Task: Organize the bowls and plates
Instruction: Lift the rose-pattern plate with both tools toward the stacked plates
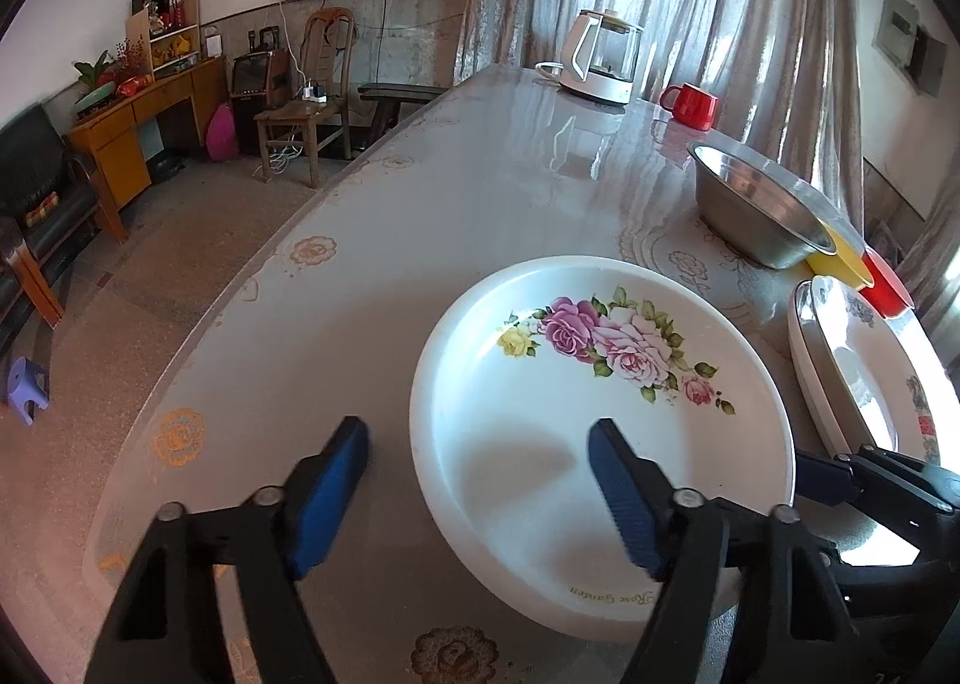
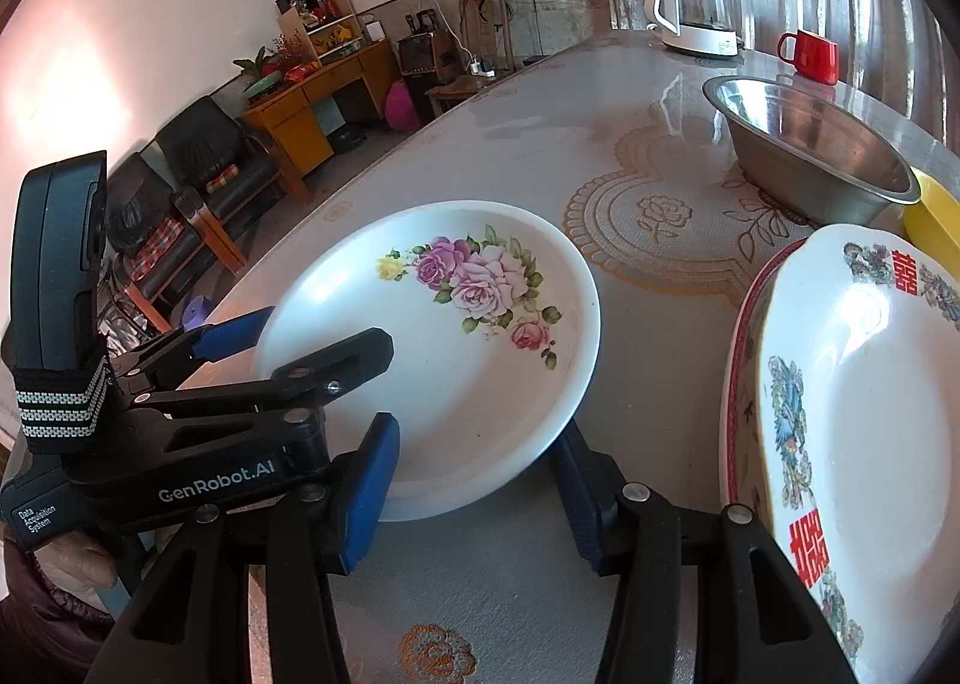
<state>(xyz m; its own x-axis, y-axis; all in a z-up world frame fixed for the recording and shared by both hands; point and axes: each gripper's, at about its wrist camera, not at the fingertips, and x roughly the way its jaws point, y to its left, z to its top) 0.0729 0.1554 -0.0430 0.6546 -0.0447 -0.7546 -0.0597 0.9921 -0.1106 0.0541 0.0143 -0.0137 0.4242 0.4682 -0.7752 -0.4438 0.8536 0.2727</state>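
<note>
Tongs (image 1: pixel 477 489) straddle rose plate (image 1: pixel 600 384) rim

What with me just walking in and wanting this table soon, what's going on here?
A person holding a gripper in each hand is sorting dishes on the table. Both are at the white rose plate: the left gripper stands open across its left rim, and the right gripper is at its near edge, grip unclear. Beside it wait a stack of patterned plates and a steel bowl.
</note>
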